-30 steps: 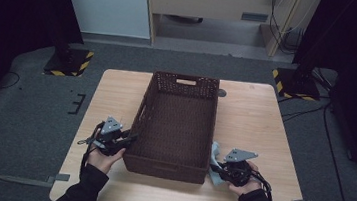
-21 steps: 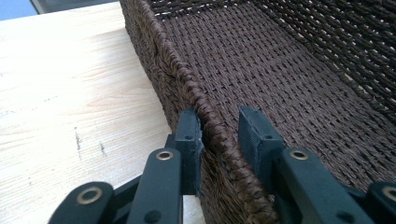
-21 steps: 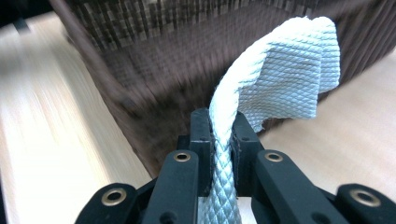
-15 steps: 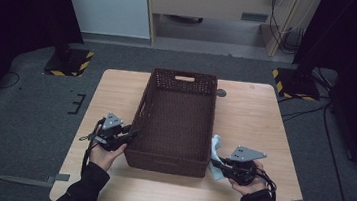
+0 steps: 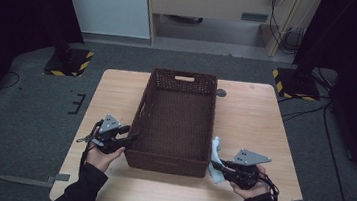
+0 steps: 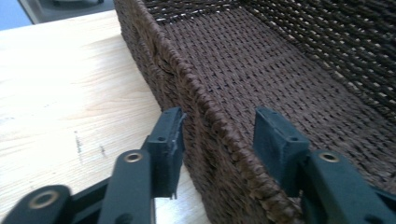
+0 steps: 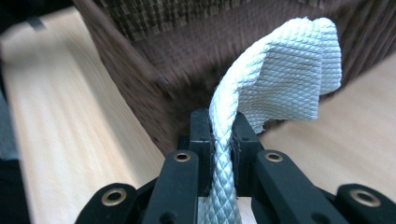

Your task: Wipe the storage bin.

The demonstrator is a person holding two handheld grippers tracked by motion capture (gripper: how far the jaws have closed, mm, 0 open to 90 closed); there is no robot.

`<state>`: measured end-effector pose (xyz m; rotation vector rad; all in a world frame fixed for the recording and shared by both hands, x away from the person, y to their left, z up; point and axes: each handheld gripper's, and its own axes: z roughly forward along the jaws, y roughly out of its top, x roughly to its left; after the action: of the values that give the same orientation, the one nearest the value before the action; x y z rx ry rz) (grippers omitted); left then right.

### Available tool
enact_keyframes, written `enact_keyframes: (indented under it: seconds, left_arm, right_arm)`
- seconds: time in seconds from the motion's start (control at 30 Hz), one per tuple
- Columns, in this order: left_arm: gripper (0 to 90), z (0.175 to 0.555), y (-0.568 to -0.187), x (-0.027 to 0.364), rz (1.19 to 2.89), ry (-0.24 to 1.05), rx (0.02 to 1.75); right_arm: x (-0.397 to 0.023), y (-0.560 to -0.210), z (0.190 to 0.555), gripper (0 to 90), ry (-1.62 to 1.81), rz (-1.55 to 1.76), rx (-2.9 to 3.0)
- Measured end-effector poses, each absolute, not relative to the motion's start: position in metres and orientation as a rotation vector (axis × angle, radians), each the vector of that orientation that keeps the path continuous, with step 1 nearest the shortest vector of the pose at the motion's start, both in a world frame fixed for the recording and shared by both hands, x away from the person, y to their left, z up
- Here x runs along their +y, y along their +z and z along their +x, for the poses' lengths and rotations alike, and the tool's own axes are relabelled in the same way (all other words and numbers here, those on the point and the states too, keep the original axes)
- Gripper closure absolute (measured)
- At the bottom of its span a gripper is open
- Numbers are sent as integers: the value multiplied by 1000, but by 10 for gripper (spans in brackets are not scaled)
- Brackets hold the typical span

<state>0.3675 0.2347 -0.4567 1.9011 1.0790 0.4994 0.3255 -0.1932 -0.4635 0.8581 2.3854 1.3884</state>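
Left tongs (image 6: pixel 217 135) just opening astride basket (image 5: pixel 177 115) wall | right tongs (image 7: pixel 219 128) lifted, clamping cloth (image 7: pixel 280 74)

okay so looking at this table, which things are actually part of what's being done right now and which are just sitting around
In use:
- white cloth, pinched in the right gripper
- brown wicker basket, its near left wall between the left gripper's jaws, which have just been opening and stand clear of it
- wooden table

Just lying about:
- small dark round disc beside the basket's far right corner
- yellow-and-black striped stand bases on the floor
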Motion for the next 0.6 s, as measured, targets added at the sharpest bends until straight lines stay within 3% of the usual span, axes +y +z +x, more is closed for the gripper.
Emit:
enact_keyframes:
  seconds: [0.2, 0.43, 0.6]
  left_arm:
    - [640, 367, -456, 233, 1902, 487, 1085]
    - [686, 365, -455, 229, 1894, 500, 1122]
    - [691, 365, -454, 229, 1893, 501, 1130]
  right_arm:
    - [-187, -479, 322, 831, 1300, 862, 2464]
    - [-180, -501, 326, 831, 1192, 920, 2546]
    - [-188, -476, 319, 830, 1321, 883, 2436]
